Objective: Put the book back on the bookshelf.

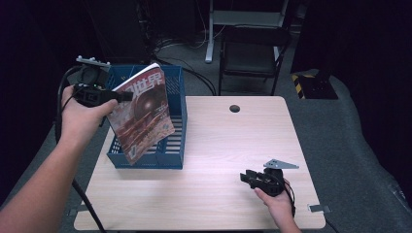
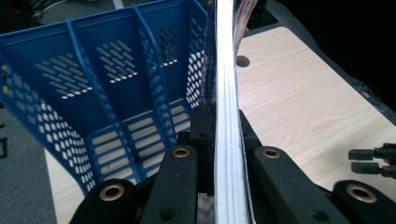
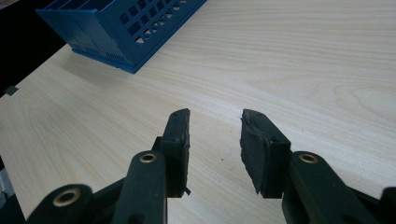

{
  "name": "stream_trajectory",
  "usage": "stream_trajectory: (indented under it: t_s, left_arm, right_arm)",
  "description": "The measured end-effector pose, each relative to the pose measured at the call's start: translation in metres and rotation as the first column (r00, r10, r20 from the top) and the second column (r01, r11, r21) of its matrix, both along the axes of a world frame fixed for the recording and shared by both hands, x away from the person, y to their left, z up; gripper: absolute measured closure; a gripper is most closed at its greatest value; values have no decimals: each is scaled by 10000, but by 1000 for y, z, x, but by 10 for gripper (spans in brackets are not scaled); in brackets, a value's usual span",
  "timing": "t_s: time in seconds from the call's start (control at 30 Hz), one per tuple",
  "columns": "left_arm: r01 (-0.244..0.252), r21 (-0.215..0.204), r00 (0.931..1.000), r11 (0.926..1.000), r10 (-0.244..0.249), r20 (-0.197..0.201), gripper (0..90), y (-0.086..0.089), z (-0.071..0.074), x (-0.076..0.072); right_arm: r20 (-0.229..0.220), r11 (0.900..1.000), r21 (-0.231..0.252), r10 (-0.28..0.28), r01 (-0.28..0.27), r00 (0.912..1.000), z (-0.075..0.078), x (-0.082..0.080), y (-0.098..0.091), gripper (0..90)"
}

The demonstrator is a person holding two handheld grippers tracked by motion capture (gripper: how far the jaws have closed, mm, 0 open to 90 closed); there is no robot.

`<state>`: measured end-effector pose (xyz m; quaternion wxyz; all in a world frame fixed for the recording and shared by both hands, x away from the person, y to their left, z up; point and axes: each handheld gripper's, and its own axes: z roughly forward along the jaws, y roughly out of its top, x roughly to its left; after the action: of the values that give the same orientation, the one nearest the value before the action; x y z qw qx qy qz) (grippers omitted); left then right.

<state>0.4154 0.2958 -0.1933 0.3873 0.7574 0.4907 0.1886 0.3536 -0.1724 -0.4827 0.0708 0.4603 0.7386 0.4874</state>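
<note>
**A:** High view, item one: magazine [image 1: 143, 114], red-brown cover, held tilted at the left of the frame, over the blue rack [image 1: 176, 121]. Grip?

**B:** Left gripper [image 1: 127, 96] pinches its upper left edge; the hand comes in from the lower left. The lower corner hangs in front of the rack's near wall, low in the frame. Whether it touches the rack, cannot tell.

**A:** Item two: right gripper [image 1: 245, 177].

**B:** Lower right of the frame, low over the bare table [image 1: 228, 145], well apart from magazine and rack. Jaws spread, nothing between.

**A:** Left gripper view, additions?

**B:** Magazine [image 2: 226, 116] seen edge-on, a pale stack of pages running up the centre, clamped between both jaws. Rack [image 2: 116, 88] fills the left half, its slotted floor and dividers open to view. Right gripper's tips [image 2: 371, 161] at the right edge.

**A:** Right gripper view?

**B:** Gap between its pads [image 3: 259, 144] plain, wood grain behind. Rack [image 3: 121, 28] in the upper left corner.
</note>
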Motion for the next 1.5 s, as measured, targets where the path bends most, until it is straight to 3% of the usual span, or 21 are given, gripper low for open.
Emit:
stream_trajectory:
  t_s: [0.53,0.8,1.17,1.5]
  left_arm:
    - [-850,-88,9963,9963,849,-141,837,29,-4,6]
    - [-1178,68,9930,9930,1179,-63,837,36,-7,9]
    - [-1770,-26,9841,9842,1770,121,837,36,-6,21]
    - [-2061,-165,9785,9784,2062,32,837,33,-10,35]
  right_arm:
    - [-40,10000,-38,21,-21,10000,0,0,1,623]
    - [-16,10000,-4,-7,7,10000,0,0,0,623]
    - [-35,10000,-27,-1,1,10000,0,0,1,623]
    - [29,10000,50,-27,27,10000,1,-1,-2,623]
